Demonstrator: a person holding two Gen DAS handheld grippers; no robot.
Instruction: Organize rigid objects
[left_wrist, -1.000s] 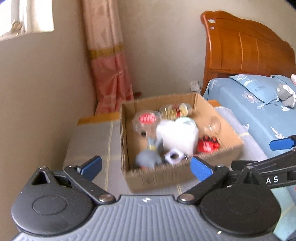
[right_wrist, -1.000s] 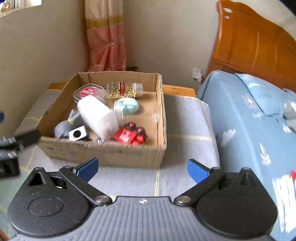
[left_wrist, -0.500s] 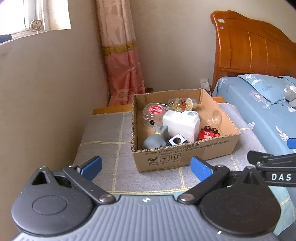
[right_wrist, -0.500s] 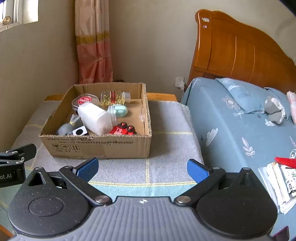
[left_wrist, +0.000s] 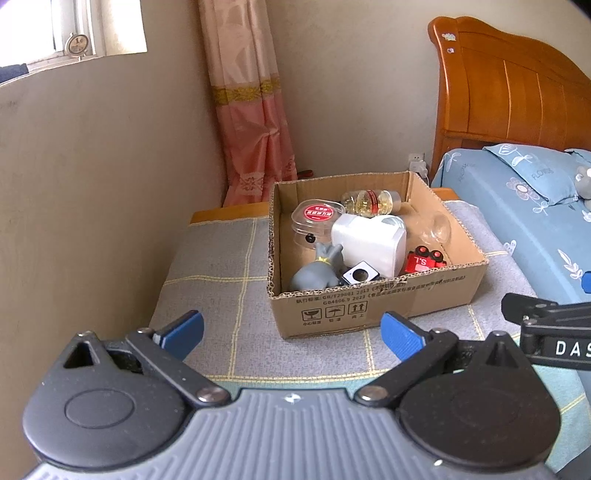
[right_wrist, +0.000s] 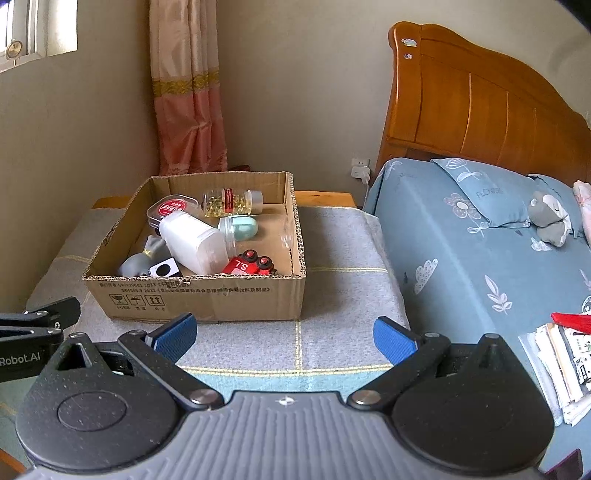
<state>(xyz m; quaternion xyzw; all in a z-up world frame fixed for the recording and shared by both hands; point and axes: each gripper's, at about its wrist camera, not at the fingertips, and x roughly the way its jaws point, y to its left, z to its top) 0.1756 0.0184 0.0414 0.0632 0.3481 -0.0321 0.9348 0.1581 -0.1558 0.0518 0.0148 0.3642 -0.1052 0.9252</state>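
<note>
An open cardboard box (left_wrist: 373, 306) (right_wrist: 207, 297) sits on a grey checked cloth. Inside lie a white bottle (left_wrist: 365, 243) (right_wrist: 194, 242), a clear bottle of yellow capsules (left_wrist: 369, 201) (right_wrist: 231, 201), a round clear tub with a red label (left_wrist: 316, 218) (right_wrist: 171, 208), a grey animal figure (left_wrist: 317, 271) (right_wrist: 142, 258), a red toy car (left_wrist: 424, 258) (right_wrist: 251, 264), a small white cube (left_wrist: 360, 275) (right_wrist: 164, 267) and a clear glass (left_wrist: 436, 230). My left gripper (left_wrist: 291, 334) and my right gripper (right_wrist: 284, 334) are open and empty, in front of the box.
The cloth covers a low table (right_wrist: 332, 295) against the left wall. A bed with blue bedding (right_wrist: 480, 251) and a wooden headboard (right_wrist: 480, 107) stands on the right. Papers (right_wrist: 554, 362) lie on the bed. A pink curtain (left_wrist: 255, 110) hangs behind.
Both grippers have pulled back and away from the box, which now looks smaller and farther. Both stay open and empty.
</note>
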